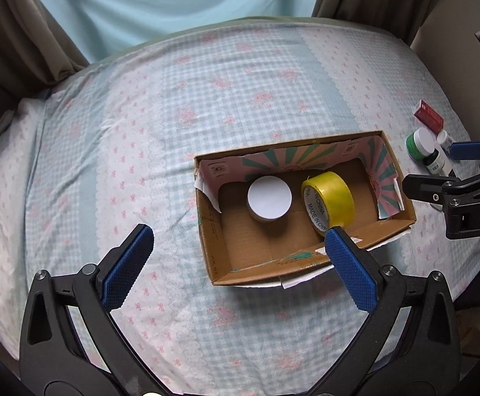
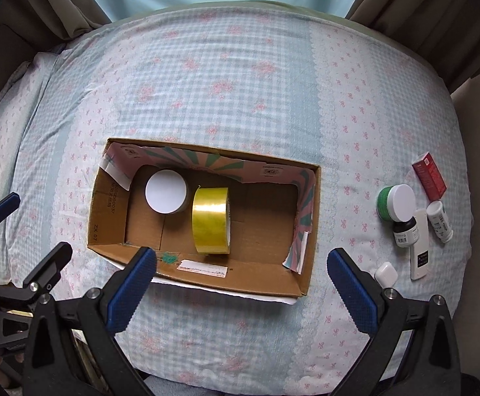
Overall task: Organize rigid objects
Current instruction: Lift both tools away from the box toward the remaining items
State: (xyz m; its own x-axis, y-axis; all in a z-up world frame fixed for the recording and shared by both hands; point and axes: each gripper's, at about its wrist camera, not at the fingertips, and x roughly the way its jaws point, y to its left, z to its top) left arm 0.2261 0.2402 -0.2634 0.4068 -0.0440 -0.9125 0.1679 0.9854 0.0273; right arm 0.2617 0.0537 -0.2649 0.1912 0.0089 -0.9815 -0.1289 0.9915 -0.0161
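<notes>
Brown corrugated cardboard box point(image 1: 306, 213), open-topped with a pink-and-green printed lining, sits on the pale blue checked floral bedsheet point(image 1: 174, 115) in the left wrist view. Inside it, a round white-lidded tin point(image 1: 269, 198) stands just beside a yellow roll of packing tape point(image 1: 328, 200) tipped on its edge. The left gripper point(image 1: 238, 260) hangs above the box's near left corner, its 2 blue-padded jaws spread wide and holding nothing.

From the right wrist view, the right gripper point(image 2: 241, 283) is likewise spread wide and empty over the box's near wall. Right of the box, loose on the sheet, lie a green jar with a white lid point(image 2: 395, 202), a red rectangular carton point(image 2: 429, 179), a small white bottle point(image 2: 439, 220), a dark labelled bottle point(image 2: 405, 231), a slim white stick-shaped device point(image 2: 420, 247) and a small white rounded case point(image 2: 386, 274).
</notes>
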